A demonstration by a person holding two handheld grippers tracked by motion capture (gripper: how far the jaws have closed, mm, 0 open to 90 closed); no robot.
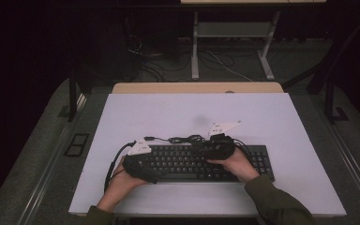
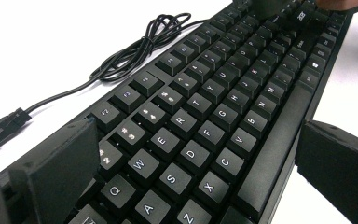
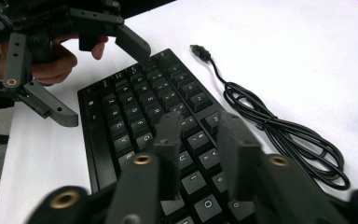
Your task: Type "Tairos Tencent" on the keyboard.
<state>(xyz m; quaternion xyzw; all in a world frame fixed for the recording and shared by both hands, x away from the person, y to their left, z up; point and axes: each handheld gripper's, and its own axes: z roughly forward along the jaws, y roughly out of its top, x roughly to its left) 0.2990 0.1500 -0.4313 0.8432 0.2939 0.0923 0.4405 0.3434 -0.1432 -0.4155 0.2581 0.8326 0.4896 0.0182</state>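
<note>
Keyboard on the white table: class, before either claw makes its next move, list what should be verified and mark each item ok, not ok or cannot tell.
1. Left claw open, jaws straddling the keyboard at its left end: ok.
2. Right claw above the keys, jaws slightly apart, nothing between them: ok.
3. Keyboard lying flat on the table: ok.
4. Cable coiled behind the keyboard, away from both claws: ok.
5. USB plug loose on the table, not connected: ok.
6. Whether the left jaws touch the keyboard edges: cannot tell.
</note>
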